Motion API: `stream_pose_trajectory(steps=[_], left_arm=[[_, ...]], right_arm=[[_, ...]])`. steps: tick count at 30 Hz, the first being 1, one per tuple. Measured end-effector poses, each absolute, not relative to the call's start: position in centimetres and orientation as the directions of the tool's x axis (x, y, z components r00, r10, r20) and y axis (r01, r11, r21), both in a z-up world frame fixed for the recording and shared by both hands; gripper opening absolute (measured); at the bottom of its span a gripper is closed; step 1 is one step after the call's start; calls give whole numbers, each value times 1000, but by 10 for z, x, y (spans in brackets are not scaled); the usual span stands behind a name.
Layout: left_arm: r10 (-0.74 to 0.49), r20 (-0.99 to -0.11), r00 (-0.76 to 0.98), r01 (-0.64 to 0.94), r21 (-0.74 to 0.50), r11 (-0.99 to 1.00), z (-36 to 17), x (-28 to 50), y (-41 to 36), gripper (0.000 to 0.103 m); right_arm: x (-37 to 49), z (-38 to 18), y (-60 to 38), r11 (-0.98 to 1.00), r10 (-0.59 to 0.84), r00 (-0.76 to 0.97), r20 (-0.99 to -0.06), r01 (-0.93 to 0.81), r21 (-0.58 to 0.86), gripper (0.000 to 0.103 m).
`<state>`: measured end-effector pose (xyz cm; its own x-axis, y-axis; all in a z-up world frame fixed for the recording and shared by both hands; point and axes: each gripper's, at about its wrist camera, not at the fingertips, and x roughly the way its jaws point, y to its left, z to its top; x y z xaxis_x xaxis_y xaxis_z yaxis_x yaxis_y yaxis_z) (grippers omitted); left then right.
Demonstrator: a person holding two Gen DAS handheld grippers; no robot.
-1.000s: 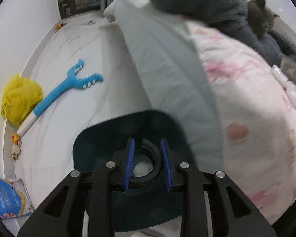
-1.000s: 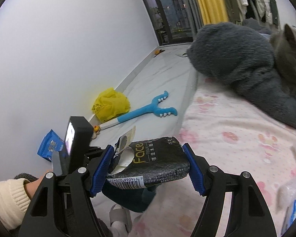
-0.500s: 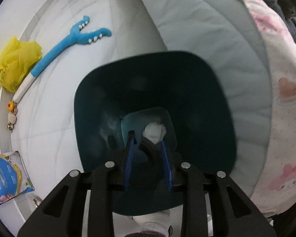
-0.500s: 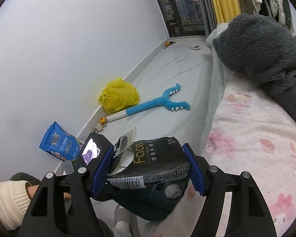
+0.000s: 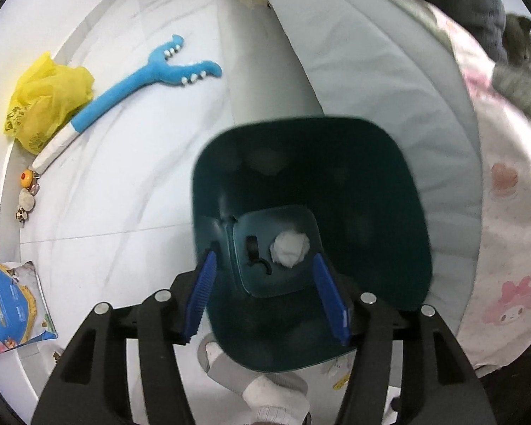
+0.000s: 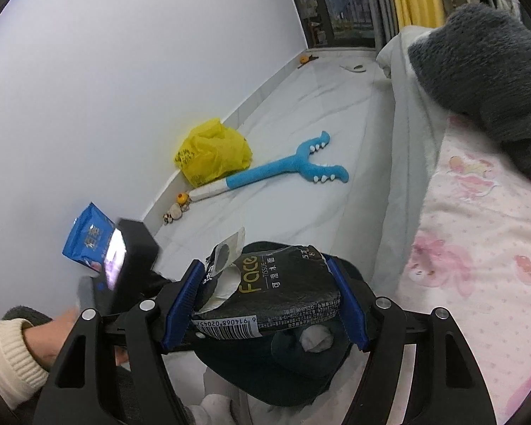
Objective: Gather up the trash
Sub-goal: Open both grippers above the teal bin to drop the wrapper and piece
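Bedroom floor beside bed: dark teal bin (image 5: pixel 389 191) directly below right gripper (image 6: pixel 265 301) clamping black tissue pack (image 6: pixel 283 290) crosswise; left gripper (image 5: pixel 267 297) spread, unladen, over bin mouth.

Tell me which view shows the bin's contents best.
The left wrist view: it looks straight down into the bin, showing a white wad and black scraps. In the right wrist view the tissue pack hides most of it.

Soft even indoor light, fisheye bending at edges — slight motion blur
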<state>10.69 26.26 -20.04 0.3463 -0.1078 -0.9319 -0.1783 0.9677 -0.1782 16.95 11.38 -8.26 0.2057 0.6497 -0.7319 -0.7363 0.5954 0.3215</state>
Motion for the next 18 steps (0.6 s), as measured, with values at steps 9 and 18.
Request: stream_pose_trajectory(steps=[9,18], left_arm=[[-92,-881,464,-204,-207,957,-168,95,289,64],[-87,-823,561,-185,-228,956,-137,86,302,60]], right_arm=[[167,-116,147,597,581,154,-799,-748,290,72],[161,-154,173,607,478,107,-872,-758,240,72]])
